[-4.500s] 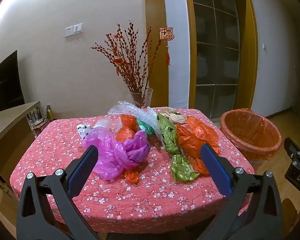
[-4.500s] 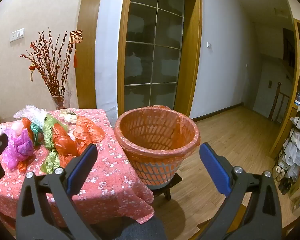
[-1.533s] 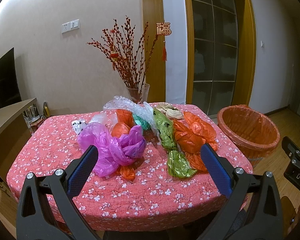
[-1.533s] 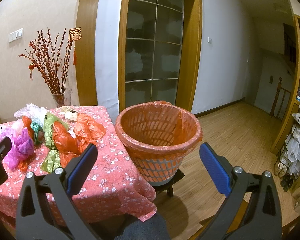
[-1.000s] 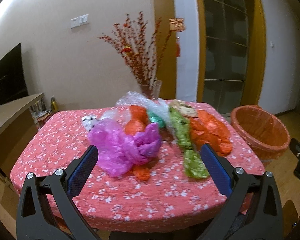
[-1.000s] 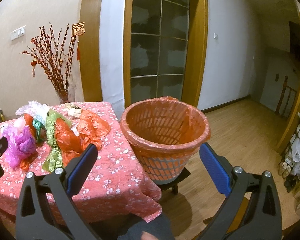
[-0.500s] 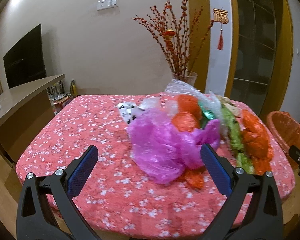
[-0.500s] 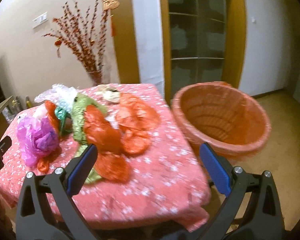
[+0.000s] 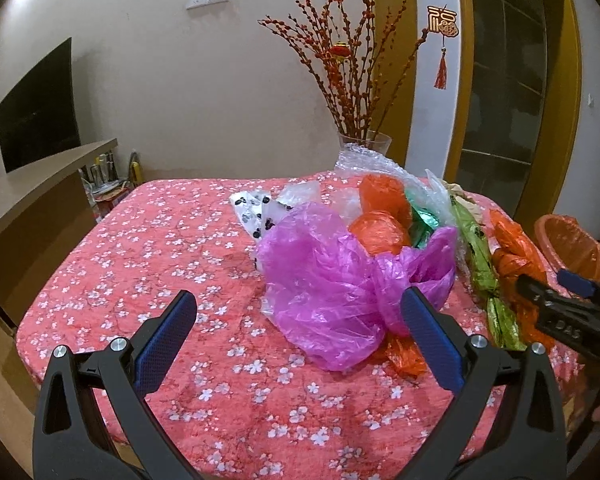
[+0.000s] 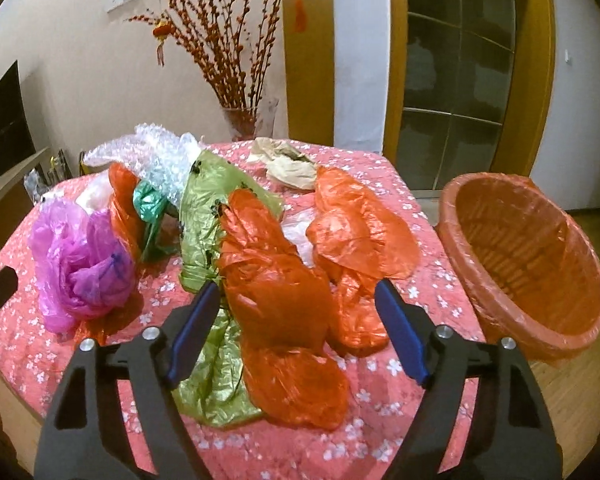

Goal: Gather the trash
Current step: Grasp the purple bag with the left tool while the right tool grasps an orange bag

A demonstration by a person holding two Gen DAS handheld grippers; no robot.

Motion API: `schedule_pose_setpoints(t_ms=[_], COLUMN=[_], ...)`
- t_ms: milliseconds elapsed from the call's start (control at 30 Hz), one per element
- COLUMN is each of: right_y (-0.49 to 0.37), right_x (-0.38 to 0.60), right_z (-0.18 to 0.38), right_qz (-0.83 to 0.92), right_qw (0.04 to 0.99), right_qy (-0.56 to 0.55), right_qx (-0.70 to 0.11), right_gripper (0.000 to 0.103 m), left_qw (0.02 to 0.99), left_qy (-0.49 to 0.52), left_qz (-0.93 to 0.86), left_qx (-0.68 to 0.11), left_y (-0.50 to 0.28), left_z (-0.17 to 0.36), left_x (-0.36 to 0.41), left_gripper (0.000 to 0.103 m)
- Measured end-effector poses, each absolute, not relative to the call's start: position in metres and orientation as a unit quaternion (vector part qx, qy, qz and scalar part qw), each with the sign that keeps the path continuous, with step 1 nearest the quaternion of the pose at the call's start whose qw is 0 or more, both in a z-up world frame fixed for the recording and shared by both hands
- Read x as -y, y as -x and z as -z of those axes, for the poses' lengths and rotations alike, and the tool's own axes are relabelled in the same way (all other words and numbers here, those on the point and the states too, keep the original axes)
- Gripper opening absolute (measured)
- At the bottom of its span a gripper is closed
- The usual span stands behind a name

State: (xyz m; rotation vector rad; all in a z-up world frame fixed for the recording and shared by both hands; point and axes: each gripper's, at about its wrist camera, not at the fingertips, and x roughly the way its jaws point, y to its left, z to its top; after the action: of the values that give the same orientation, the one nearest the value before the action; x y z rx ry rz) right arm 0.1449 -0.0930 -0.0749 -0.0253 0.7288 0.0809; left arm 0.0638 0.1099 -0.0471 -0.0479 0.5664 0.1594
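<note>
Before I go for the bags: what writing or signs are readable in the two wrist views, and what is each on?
"DAS": white letters on the right gripper, cut off by the edge of its body in the left wrist view.
"福": gold hanging ornament on the door frame, with a red tassel.
Black marks on the green bag: too blurred to read.
Nothing else legible.

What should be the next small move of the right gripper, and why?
Probably lower the right gripper and finish closing on the orange bag: its jaws have just been closing, the bag lies between them ungripped, and the lined basket stands beside the table.
</note>
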Motion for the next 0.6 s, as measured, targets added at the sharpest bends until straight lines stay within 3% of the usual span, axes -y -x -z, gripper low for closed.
schedule_pose_setpoints(t_ms=[67, 200, 367, 600], right_y=[-0.149, -0.154, -0.148, -0.130], right_x=[0.091, 0.088, 0.093, 0.107], right_z=[0.079, 0.087, 0.078, 0.057], right_qz=[-0.043, -0.058, -0.072, -0.077], right_qw=[0.931, 0.923, 0.928, 0.938], right_qy=[0.017, 0.015, -0.010, -0.035], right_qx=[-0.363, -0.379, -0.365, -0.338], right_gripper=[0.068, 0.044, 0.039, 0.038], left_qw=[0.957, 0.956, 0.955, 0.950], left_qy=[0.025, 0.026, 0.023, 0.009], left_qz=[-0.074, -0.063, -0.043, -0.024], left_qx=[-0.281, -0.286, -0.293, -0.312], left_y=[-0.066, -0.072, -0.078, -0.094], left_z=[0.048, 0.049, 0.051, 0.058], left_x=[-0.110, -0.107, -0.097, -0.077], left_gripper=[0.100, 0.099, 0.095, 0.080])
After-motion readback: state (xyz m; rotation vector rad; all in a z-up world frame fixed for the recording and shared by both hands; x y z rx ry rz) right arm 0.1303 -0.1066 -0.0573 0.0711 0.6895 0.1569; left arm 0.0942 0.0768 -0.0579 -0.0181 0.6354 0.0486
